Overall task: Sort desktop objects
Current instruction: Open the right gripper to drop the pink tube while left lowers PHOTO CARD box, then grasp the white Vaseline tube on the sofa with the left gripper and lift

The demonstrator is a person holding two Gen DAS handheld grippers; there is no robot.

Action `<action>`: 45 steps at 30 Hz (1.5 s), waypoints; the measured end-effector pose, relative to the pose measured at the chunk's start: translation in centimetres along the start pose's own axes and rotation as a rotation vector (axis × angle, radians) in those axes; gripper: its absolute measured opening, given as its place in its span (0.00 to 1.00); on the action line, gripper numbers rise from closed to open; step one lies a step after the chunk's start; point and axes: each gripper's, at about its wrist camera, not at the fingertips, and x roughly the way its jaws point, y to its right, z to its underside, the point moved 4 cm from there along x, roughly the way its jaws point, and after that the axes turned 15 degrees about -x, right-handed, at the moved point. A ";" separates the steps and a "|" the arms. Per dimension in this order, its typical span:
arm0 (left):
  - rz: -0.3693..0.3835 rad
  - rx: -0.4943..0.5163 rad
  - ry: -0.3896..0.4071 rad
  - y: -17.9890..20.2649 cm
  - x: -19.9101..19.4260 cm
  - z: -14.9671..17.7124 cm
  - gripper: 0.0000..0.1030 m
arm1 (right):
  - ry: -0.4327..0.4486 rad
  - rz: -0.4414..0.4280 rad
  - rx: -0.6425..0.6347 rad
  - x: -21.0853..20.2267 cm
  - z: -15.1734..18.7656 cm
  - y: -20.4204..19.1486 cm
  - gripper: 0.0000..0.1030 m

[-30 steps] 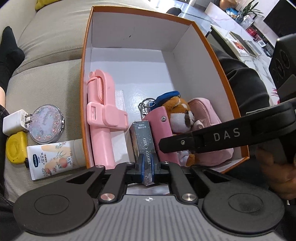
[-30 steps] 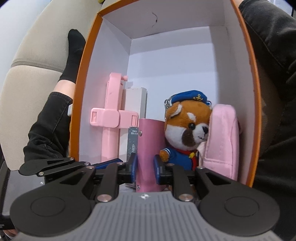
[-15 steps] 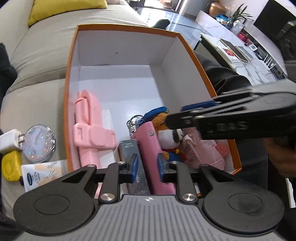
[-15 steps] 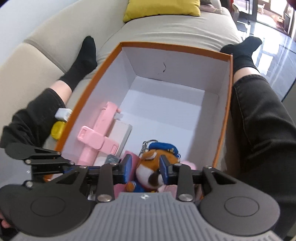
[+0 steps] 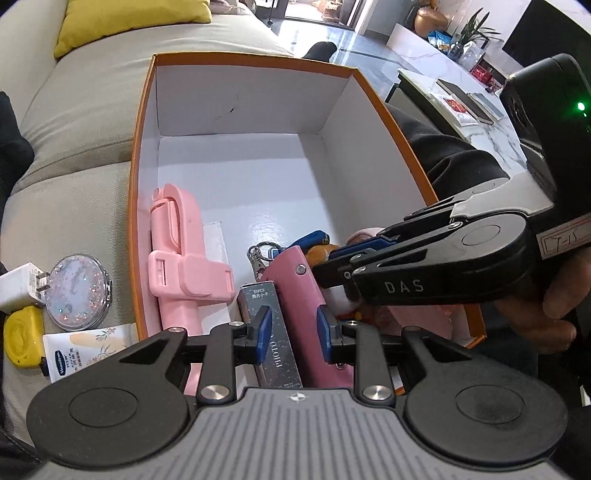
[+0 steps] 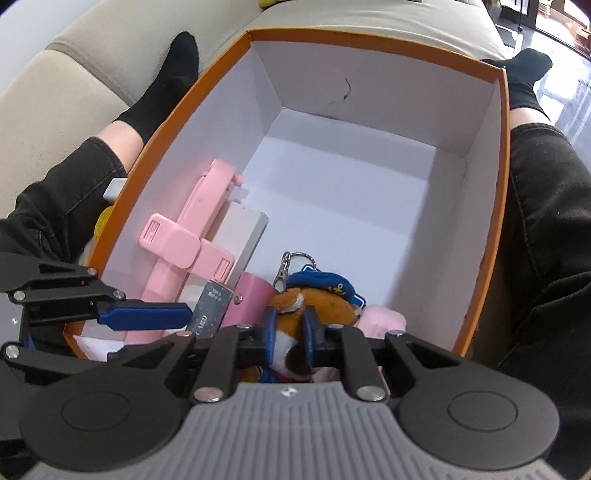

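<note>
An orange box (image 5: 137, 155) with white inside sits on a sofa. It holds a pink selfie stick (image 5: 181, 254), a silver photo card pack (image 5: 275, 332), a pink case (image 5: 303, 306), a fox plush keychain (image 6: 317, 306) and a pink pouch (image 6: 382, 317). My left gripper (image 5: 293, 326) is open and empty above the card pack and pink case, which stand in the box. My right gripper (image 6: 288, 334) is open just above the plush's head, its fingers on either side; it also shows in the left wrist view (image 5: 336, 258).
Left of the box on the sofa lie a glitter mirror (image 5: 75, 291), a white charger (image 5: 20, 288), a yellow item (image 5: 22, 338) and a hand cream tube (image 5: 85, 350). The person's legs (image 6: 546, 221) flank the box. A yellow cushion (image 5: 129, 22) is behind.
My left gripper let go of the photo card pack, opened and rose. My right gripper pulled back from the pink case and now hovers over the plush.
</note>
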 end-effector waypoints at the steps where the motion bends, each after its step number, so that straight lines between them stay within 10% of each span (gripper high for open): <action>1: 0.000 -0.004 0.001 -0.1 0.0 0.0 0.28 | 0.005 -0.001 0.009 -0.1 -0.1 0.0 0.16; 11: 0.062 -0.023 0.177 -1.4 -6.4 -0.1 0.28 | 0.221 0.000 -0.057 -5.9 -1.7 -1.7 0.38; 21: -0.166 -0.094 0.314 -9.8 -12.3 0.6 0.28 | 0.330 -0.059 -0.250 -7.2 -7.2 -7.3 0.48; 35: -0.211 0.080 0.140 -13.7 -8.5 2.3 0.33 | -0.094 -0.134 -0.551 5.0 -13.6 -14.6 0.46; 45: -0.166 -0.196 -0.041 -17.1 -4.6 1.9 0.54 | -0.296 -0.160 -0.763 8.9 -12.1 -16.5 0.32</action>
